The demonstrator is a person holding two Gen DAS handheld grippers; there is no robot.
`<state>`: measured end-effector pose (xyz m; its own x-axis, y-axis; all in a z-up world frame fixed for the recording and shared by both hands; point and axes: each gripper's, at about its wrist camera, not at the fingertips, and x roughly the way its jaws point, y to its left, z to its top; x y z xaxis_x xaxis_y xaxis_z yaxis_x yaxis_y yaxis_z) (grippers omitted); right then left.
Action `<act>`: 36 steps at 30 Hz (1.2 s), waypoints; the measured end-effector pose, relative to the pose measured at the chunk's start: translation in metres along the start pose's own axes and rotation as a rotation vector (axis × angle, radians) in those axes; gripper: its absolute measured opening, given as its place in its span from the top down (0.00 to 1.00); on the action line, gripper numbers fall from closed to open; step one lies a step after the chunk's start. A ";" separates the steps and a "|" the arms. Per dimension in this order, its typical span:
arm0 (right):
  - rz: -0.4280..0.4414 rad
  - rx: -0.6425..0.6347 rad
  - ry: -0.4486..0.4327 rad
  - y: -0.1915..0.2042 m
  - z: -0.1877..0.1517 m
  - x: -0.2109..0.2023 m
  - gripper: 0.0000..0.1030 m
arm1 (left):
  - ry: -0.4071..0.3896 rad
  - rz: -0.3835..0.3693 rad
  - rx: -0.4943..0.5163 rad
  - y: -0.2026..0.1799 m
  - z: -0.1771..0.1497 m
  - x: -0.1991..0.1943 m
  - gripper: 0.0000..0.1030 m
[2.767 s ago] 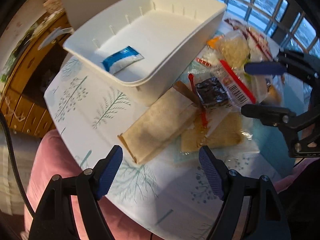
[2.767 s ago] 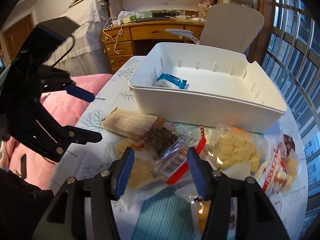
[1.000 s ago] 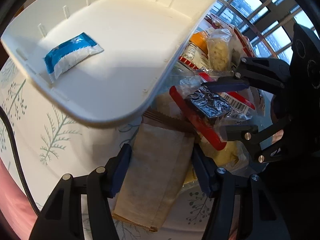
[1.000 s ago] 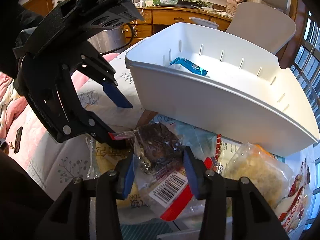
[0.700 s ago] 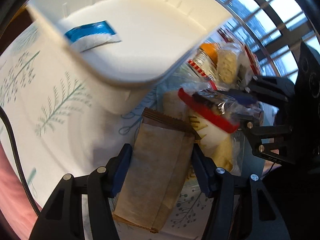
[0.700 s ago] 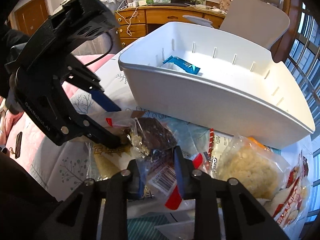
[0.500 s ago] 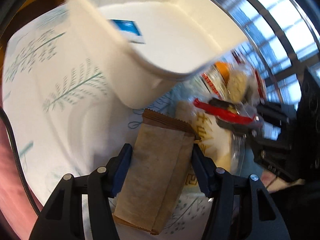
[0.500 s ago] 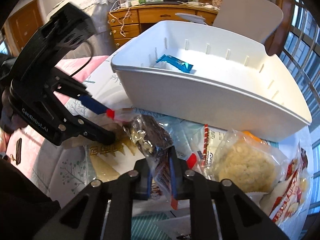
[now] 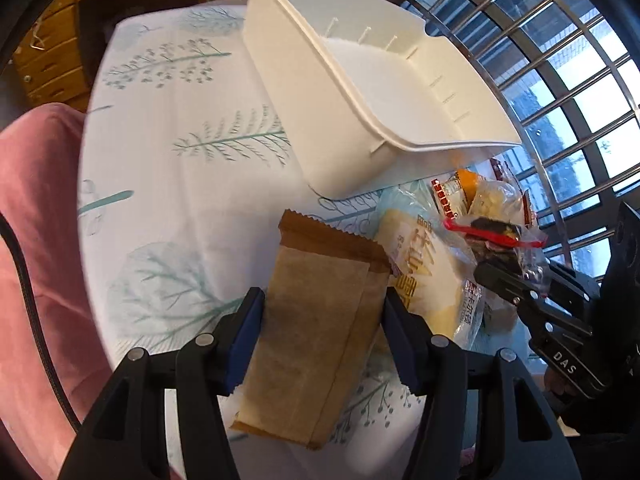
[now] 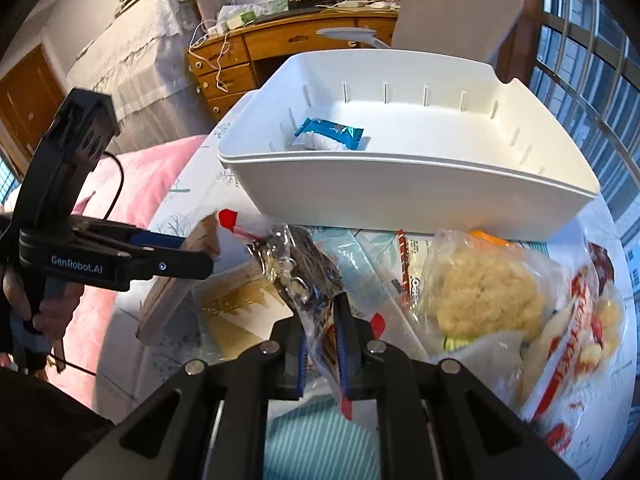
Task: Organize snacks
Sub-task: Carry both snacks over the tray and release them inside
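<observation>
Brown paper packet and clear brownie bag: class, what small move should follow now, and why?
Probably lift both toward the white bin. The left hand-held gripper clamps the brown paper packet; the right hand-held gripper pinches the clear brownie bag. The bin holds only a blue packet.

Both tools point(image 9: 322, 320) point(image 10: 321, 344) clamped, angled downward

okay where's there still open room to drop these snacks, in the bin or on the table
The white bin is mostly bare: only a blue packet lies near its far left corner. The tablecloth left of the bin is open too. In front of the bin, snack bags crowd together.
</observation>
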<state>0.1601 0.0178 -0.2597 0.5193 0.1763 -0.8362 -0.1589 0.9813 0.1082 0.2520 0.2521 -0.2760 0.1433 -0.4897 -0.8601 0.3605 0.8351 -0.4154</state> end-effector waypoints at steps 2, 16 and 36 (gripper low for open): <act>0.008 0.015 -0.001 0.003 -0.004 -0.006 0.89 | -0.024 0.004 -0.024 -0.010 -0.001 -0.007 0.45; -0.031 0.055 -0.065 0.022 -0.012 -0.061 0.89 | -0.153 -0.010 0.037 -0.075 -0.015 -0.060 0.49; 0.002 -0.057 -0.093 -0.032 0.052 -0.090 0.89 | -0.388 -0.056 0.049 -0.162 0.066 -0.109 0.50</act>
<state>0.1626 -0.0254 -0.1602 0.5944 0.1872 -0.7821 -0.2060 0.9755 0.0770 0.2391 0.1538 -0.0958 0.4566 -0.6007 -0.6562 0.4204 0.7958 -0.4359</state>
